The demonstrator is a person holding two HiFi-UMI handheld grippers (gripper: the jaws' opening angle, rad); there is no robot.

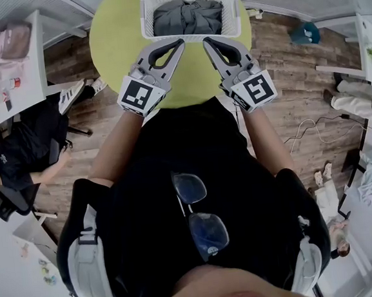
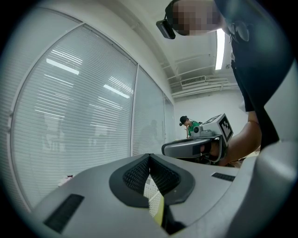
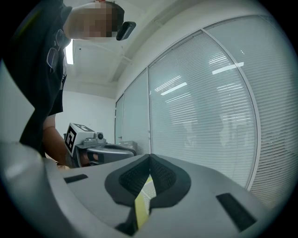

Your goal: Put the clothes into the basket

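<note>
Sitting bundled inside the white basket [image 1: 148, 12], the grey clothes [image 1: 187, 16] fill its middle; the basket stands at the far side of the round yellow-green table [image 1: 109, 51]; just short of its near rim, the left gripper [image 1: 178, 44] and right gripper [image 1: 207, 42] hover side by side, tips angled toward each other; each has its jaws pressed together with nothing between them; beyond the table lies a wooden floor [image 1: 297, 83]; a seated person [image 1: 24, 152] is at a white desk [image 1: 25, 87] off to the left.
</note>
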